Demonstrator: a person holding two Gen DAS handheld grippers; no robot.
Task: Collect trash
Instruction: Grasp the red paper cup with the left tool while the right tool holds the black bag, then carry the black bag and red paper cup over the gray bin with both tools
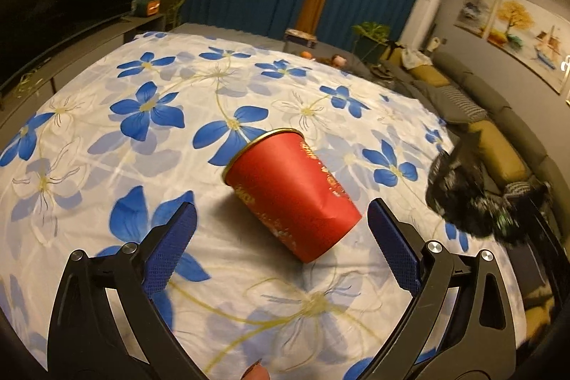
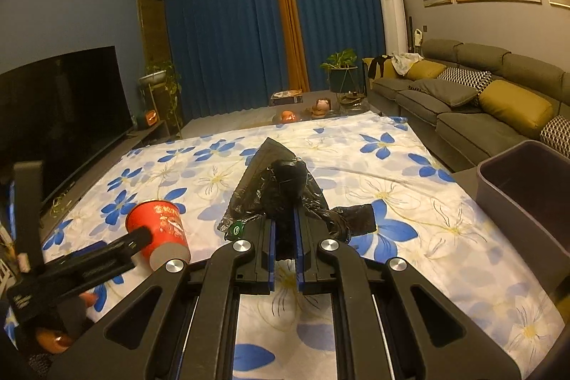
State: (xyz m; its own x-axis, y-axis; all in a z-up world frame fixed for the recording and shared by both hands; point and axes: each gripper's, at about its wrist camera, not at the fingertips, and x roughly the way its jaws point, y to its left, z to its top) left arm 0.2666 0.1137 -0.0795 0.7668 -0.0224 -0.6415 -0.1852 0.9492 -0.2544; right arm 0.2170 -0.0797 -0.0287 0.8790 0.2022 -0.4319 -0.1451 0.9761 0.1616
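Wide-open left gripper point(image 1: 281, 230) jaws are flanking the tipped red cup point(image 1: 290, 193), while right gripper point(image 2: 284, 230) jaws are clamping a black bag point(image 2: 281, 187).

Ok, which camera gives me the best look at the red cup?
The left wrist view: the red cup lies on its side on the floral sheet, whole and central, just beyond the open left gripper. The right wrist view shows it smaller at the left, partly hidden by a left gripper finger.
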